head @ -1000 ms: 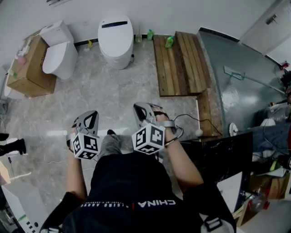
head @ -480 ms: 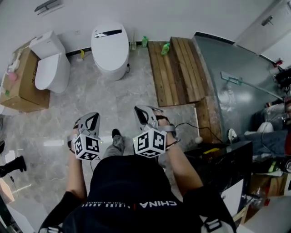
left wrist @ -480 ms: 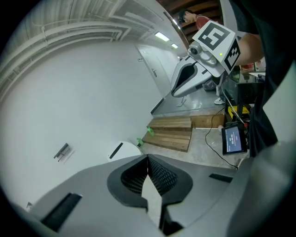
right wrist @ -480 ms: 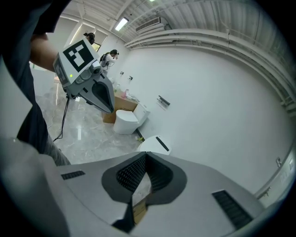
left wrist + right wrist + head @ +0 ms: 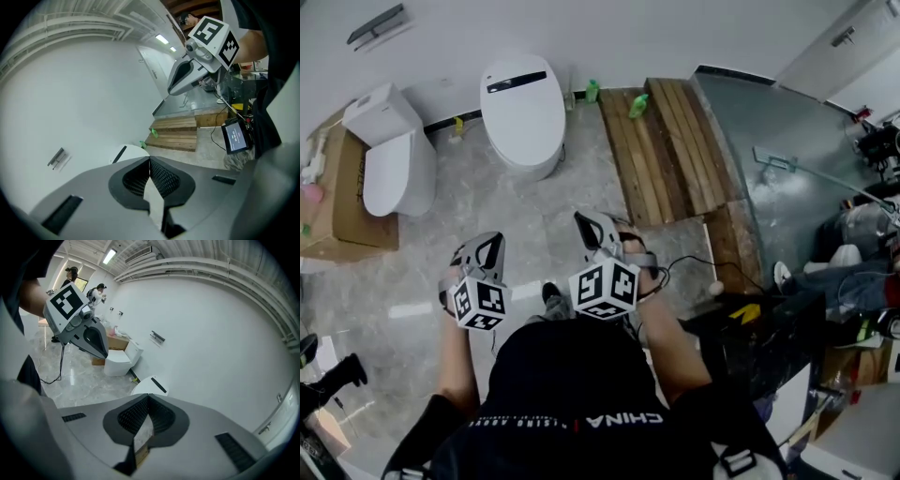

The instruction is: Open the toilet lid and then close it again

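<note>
We are holding the left tool (image 5: 490, 240) and the right tool (image 5: 587, 223) side by side in front of us, both clenched with nothing between the jaws. In the left gripper view and the right gripper view alike, the ribbed pads are meeting at the tip.

The toilet (image 5: 521, 111) we are judging to be the task's own is standing against the wall (image 5: 609, 37), ahead of both tools and well apart from them across the marble floor (image 5: 534, 211). Its lid (image 5: 517, 122) is lying flat, closed. The long axis is running from the wall toward us. The black strip marks the wall end, so the hinge is likely there and the free front edge is facing us.

Both tools are pointing at it. It is showing just above the jaws of the left tool (image 5: 150, 160) and just above the jaws of the right tool (image 5: 149, 397). Neither tool is clearly nearer, so we are reckoning either could reach the front edge.

Counting, we are seeing:
- two tools;
- two toilets, the second toilet (image 5: 386, 161) standing off to the left beside one cardboard box (image 5: 352, 202);
- two green bottles (image 5: 638, 106) by the wall;
- one wooden platform (image 5: 670, 145) to the right.
</note>
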Tool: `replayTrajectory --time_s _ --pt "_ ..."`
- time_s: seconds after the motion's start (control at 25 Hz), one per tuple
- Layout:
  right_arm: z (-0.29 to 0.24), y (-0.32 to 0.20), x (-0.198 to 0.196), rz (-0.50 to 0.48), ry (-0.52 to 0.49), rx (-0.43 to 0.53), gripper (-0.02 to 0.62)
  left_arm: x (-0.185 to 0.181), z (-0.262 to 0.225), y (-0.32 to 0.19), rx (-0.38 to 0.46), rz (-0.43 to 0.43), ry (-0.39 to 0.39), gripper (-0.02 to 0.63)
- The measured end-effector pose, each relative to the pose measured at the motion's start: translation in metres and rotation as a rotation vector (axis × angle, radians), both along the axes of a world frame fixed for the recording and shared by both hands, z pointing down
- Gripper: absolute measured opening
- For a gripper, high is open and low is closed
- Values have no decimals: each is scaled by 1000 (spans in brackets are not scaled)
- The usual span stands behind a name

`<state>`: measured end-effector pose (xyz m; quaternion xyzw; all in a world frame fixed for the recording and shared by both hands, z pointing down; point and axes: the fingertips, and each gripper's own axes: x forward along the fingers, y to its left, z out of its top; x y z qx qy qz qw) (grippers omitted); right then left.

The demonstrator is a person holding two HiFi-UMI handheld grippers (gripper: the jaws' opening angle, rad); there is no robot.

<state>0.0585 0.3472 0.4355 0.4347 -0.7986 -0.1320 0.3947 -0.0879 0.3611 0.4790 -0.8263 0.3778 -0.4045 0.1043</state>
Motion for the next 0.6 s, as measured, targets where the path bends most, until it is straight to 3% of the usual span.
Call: replayTrajectory --time_s 0.2,0.4,0.6 --pt "12 -36 -4 13 24 -37 12 -7 7 -31 -27 -4 43 11" --pt "27 -75 -10 1 5 -74 12 -11 20 -63 -55 -10 29 11" --pt "39 -138 -24 -51 -33 -71 12 -11 26 -125 -36 -45 -1 11"
